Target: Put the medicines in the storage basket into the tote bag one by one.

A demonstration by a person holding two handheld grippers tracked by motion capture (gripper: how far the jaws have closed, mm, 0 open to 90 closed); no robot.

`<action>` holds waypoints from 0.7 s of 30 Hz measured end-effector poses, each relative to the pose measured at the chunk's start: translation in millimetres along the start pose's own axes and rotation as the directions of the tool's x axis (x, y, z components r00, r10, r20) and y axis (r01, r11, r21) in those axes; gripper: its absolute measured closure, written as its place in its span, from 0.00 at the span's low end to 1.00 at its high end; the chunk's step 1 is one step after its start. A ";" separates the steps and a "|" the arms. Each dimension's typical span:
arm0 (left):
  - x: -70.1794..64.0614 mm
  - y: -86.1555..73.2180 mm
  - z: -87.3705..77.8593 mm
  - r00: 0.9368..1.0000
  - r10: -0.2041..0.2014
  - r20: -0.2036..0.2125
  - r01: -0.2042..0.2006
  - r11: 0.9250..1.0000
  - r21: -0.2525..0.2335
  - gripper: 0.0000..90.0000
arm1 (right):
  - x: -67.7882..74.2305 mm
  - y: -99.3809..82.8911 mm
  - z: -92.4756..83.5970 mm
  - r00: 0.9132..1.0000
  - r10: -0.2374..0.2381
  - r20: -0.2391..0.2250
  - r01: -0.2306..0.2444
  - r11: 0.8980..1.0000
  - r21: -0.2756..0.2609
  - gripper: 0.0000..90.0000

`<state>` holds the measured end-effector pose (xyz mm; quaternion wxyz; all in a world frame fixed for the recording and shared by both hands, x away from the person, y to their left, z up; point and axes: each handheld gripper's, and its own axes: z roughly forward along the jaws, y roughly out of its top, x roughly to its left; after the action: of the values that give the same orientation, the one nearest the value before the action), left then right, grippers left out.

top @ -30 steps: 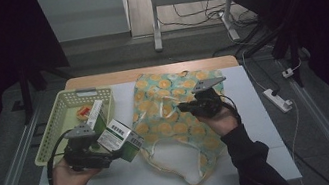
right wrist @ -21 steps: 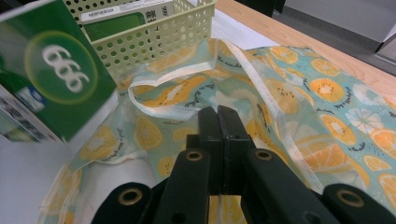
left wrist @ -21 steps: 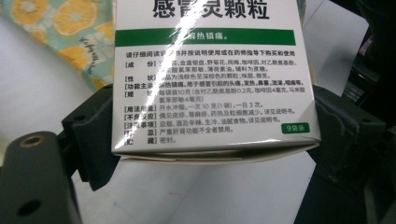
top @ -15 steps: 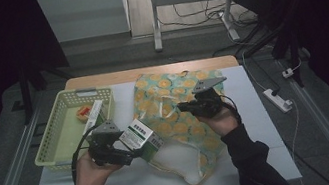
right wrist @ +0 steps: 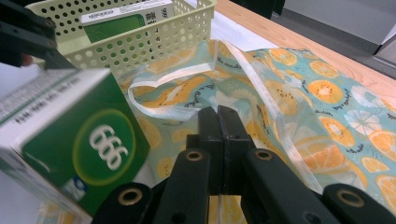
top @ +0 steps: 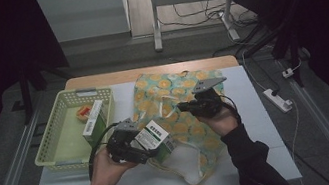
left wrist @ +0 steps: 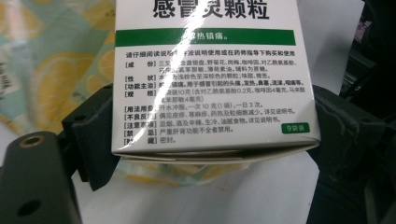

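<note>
Left tongs, gripping a medicine box, have carried it from the basket to the bag; right tongs pinch its fabric.

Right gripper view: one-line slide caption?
Right gripper, jaws shut on the orange-print bag's edge, as the green-and-white medicine box nears its mouth, with the green basket behind.

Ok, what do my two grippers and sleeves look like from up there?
Both are black. The right gripper carries a grey three-cornered plate on top; the left gripper trails a black cable. Its pads are matte, its body has round screw holes. The sleeves are dark.
</note>
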<state>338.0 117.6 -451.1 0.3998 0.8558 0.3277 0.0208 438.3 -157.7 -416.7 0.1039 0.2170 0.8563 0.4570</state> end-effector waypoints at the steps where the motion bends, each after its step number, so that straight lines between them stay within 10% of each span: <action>1: 0.5 1.2 2.7 1.000 0.000 0.007 0.000 1.000 0.004 0.17 | 0.2 0.1 0.0 1.000 0.000 -0.001 0.000 1.000 -0.001 1.00; 12: 3.2 20.8 30.0 0.999 -0.002 0.035 0.001 1.000 0.029 0.17 | 1.3 0.3 0.5 1.000 -0.005 -0.005 0.005 1.000 -0.006 1.00; 21: 12.2 34.6 41.3 1.000 -0.012 -0.024 0.013 0.999 0.039 0.17 | 3.8 1.6 0.2 1.000 -0.012 -0.012 0.012 1.000 -0.010 1.00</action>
<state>378.7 80.8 -457.7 0.3792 0.8610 0.3384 0.0221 435.4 -155.1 -415.4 0.1025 0.2086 0.8560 0.4618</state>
